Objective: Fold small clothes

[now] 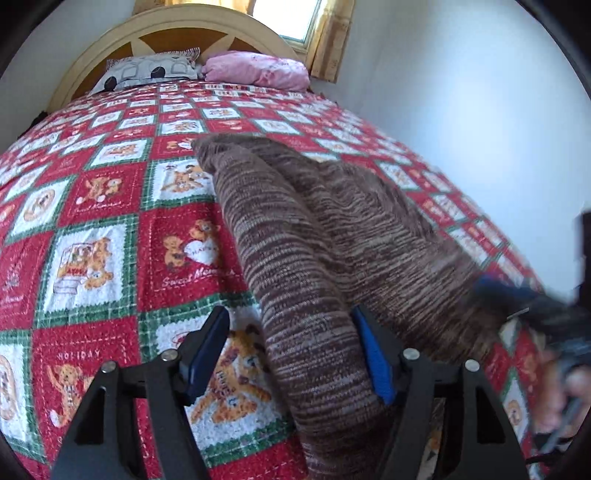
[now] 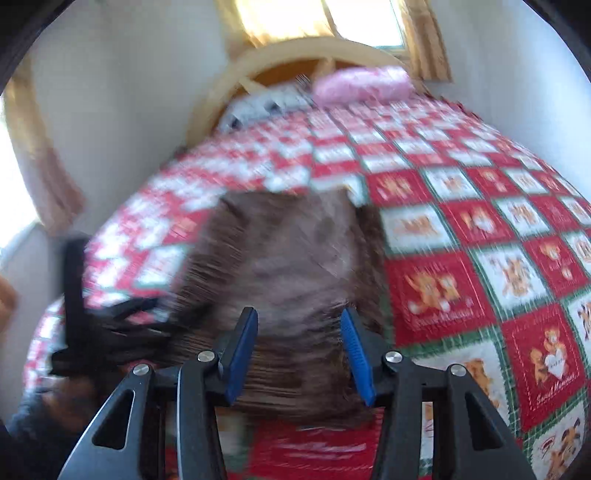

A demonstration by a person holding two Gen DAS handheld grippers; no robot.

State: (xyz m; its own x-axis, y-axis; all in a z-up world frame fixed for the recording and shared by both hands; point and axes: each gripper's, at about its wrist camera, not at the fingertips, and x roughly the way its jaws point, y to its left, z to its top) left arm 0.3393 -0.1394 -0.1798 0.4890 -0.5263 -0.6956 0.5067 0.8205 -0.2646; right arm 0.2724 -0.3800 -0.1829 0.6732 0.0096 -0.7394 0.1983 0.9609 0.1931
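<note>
Brown knit garment lies doubled lengthwise on the bed quilt; further folds seem left. Left claw and right claw both gape, gripping nothing.

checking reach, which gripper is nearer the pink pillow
Neither clearly: both the left gripper and the right gripper are over the brown knit garment, far from the pink pillow.

Left gripper jaws apart, right gripper likewise

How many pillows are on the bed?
2. A grey-and-white patterned pillow lies at the left of the headboard, and a pink pillow lies beside it on the right. None appear hidden.
</note>
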